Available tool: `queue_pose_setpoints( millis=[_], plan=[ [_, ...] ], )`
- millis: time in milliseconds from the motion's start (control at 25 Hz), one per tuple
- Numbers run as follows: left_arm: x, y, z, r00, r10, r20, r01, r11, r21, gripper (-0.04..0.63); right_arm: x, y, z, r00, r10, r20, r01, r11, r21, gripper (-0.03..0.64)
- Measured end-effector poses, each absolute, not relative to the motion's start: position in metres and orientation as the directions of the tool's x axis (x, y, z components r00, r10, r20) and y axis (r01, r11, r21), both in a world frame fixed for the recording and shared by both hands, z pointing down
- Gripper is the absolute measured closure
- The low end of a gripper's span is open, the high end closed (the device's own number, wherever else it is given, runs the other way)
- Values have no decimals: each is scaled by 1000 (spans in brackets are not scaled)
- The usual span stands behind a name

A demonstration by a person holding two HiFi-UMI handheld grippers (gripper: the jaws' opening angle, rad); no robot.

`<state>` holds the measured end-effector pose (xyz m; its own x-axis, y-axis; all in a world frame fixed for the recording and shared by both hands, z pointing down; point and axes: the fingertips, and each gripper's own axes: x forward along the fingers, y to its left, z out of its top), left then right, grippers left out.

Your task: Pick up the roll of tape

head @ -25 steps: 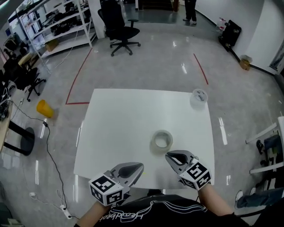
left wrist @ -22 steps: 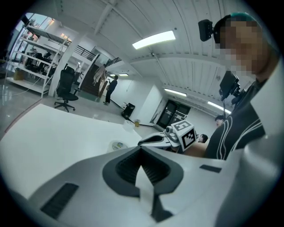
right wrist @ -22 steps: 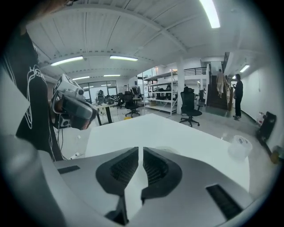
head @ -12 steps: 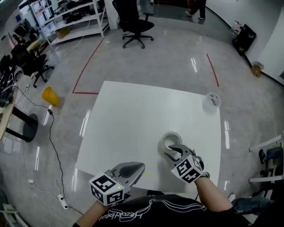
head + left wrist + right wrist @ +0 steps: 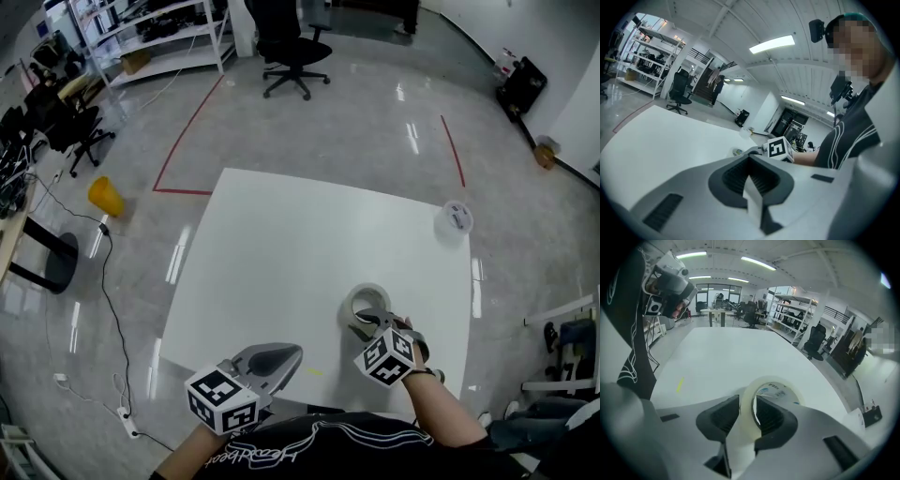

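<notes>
The roll of tape [image 5: 365,300] lies flat on the white desk [image 5: 281,234], in the lower right part of the head view, not far from the near edge of the desk. The right gripper [image 5: 369,321] points down at it from the bottom of the frame. In the right gripper view the roll of tape [image 5: 774,391] fills the lower middle. The jaws of the right gripper [image 5: 748,401] are opening and stand wide, one jaw outside the ring and one inside its hole. The wall of the roll is between them, and the pads do not seem to press on it.

The left gripper [image 5: 294,352] is at the lower left, over the near edge of the desk and well apart from the tape. In the left gripper view its jaws are together with nothing between them.

A small round thing [image 5: 455,218] stands near the upper right corner of the desk. A black office chair [image 5: 292,45] stands on the floor, at the top of the frame.
</notes>
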<state>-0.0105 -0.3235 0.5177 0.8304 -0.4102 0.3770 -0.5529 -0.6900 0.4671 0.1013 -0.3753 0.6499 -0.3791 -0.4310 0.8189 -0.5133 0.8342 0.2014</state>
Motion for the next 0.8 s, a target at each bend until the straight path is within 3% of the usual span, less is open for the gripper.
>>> queue_pose_setpoints(
  millis=[320,800],
  plan=[
    [-17,-326,516,831,-429,354,-554,-684,474,592,101,-372,658,-309,-413,857,-442,860,255,503],
    [-20,-319,515,830,-433,352,-557,-683,473,592,102,-375,654,-325,-431,842,-492,837,238,512]
  ],
)
